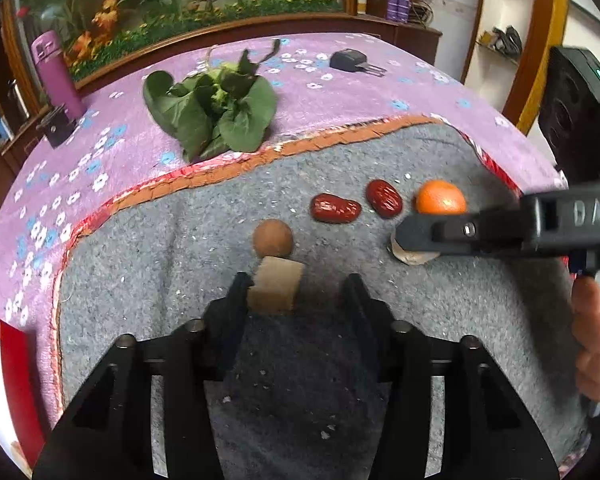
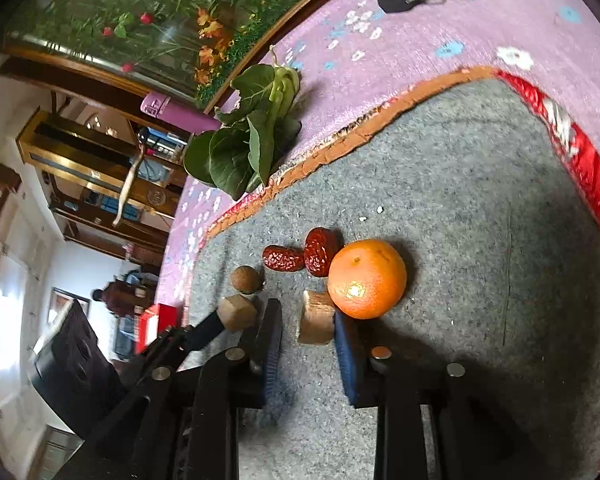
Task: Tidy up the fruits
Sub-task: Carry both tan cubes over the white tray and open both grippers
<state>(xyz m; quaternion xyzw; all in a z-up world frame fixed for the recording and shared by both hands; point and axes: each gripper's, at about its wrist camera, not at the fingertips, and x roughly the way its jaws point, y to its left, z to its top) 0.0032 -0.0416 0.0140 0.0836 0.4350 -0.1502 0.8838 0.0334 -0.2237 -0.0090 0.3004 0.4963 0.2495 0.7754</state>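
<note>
Left gripper (image 1: 298,296), nearest the lens: jaws spread, pointing steeply down at the grey mat (image 1: 160,248). Tan wooden cube (image 1: 276,290) sits on the mat between the fingers, against the finger on the picture's left and clear of the other one. Not pinched.

Right gripper (image 2: 308,342): blue pads drawn close together, with only a narrow gap showing. Tan wooden round piece (image 2: 316,318) lies at the fingertips, touching the pad on the picture's right. Whether it is actually gripped: cannot tell. From the left wrist view this gripper reaches in from the right edge, its tip covering most of the round piece; the right hand (image 1: 596,340) is on its handle.

Fruits, all on the mat:
- orange (image 2: 366,278), just beyond the right gripper's tips, touching or nearly touching the round piece.
- two red dates (image 2: 283,258), side by side, just left of the orange; the nearer one sits close against the orange.
- small brown round fruit (image 1: 273,238), just behind the cube, left of the dates.

Further out: the mat lies on a purple flowered cloth (image 1: 120,140). Leafy green vegetable (image 1: 216,112) lies on the cloth past the mat's orange-trimmed edge. Black plug adapter (image 1: 350,60) far back on the cloth. Purple bottle (image 1: 54,72) upright at the far left edge.
</note>
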